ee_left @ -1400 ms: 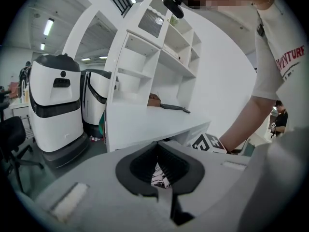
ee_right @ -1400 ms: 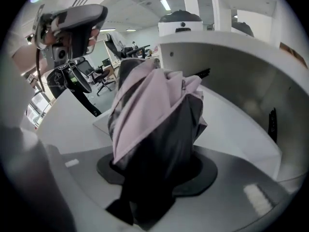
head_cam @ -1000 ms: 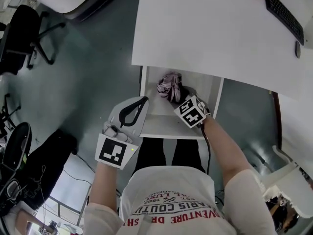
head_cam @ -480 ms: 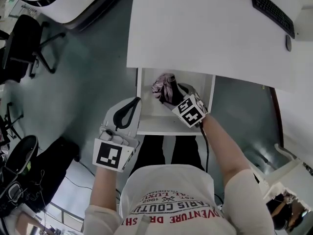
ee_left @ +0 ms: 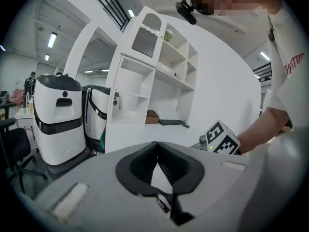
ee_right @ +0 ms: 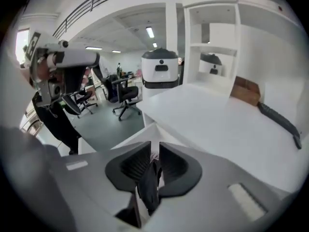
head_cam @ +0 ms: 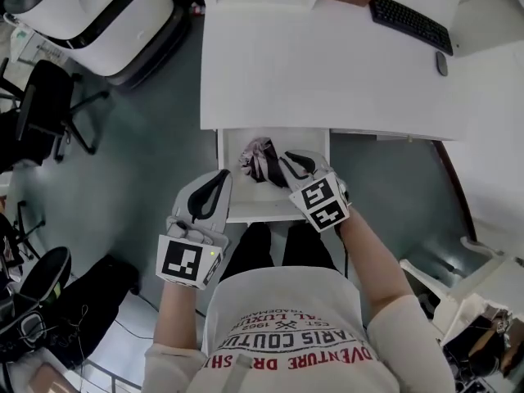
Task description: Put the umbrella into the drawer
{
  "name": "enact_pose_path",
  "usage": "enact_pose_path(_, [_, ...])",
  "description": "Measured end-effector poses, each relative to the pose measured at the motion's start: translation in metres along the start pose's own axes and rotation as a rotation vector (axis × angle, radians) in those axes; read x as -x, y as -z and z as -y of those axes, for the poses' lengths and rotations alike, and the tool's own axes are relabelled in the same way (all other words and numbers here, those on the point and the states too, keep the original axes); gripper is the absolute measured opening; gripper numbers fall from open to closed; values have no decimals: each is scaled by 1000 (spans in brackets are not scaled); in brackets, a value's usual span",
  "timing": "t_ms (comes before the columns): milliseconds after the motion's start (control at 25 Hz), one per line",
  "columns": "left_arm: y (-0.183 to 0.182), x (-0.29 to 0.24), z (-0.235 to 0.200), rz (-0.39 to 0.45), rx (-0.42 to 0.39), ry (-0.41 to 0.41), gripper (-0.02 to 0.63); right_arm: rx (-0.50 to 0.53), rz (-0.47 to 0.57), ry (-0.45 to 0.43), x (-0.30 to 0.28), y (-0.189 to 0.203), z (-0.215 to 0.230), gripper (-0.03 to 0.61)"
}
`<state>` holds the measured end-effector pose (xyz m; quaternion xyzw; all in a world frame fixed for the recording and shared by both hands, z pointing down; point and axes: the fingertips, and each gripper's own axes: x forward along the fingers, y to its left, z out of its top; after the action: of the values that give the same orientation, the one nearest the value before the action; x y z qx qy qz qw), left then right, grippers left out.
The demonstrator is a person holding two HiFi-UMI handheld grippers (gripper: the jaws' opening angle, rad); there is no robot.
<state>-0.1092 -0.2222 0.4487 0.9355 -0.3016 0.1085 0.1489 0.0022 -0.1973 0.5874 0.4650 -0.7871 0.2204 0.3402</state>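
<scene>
The folded pink-and-purple umbrella (head_cam: 258,155) lies inside the open white drawer (head_cam: 246,211) under the desk. My right gripper (head_cam: 285,160) hangs over the umbrella's right end, pointing down into the drawer. In the right gripper view its jaws (ee_right: 154,146) are closing and stand a narrow slot apart. Their pads press on nothing that I can make out. A dark piece shows low in that slot, and I cannot tell what it is. My left gripper (head_cam: 224,175) is shut and empty at the drawer's left front corner, its tips meeting (ee_left: 157,144).
The white desk (head_cam: 327,72) carries a keyboard (head_cam: 409,24) and a mouse (head_cam: 442,64) at its far right. A white machine (head_cam: 98,15) and an office chair (head_cam: 49,105) stand on the grey floor to the left. The person's legs are just behind the drawer front.
Both grippers have risen, the right one more, and it has come up off the umbrella. The umbrella stays in the drawer. The head view has pulled back and shows more of the desk.
</scene>
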Motion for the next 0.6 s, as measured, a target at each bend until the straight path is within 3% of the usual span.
enact_pose_path(120, [-21,4,10,16,-30,9,5,-31,54,90,30,-25,16,0])
enact_pose_path(280, [-52,11,12,47,-74,1,3,-40,134,157,61,-59,27,0])
enact_pose_path(600, [-116,37,14,138,-164,-27,3,-55,394,116,136,-130,10,0])
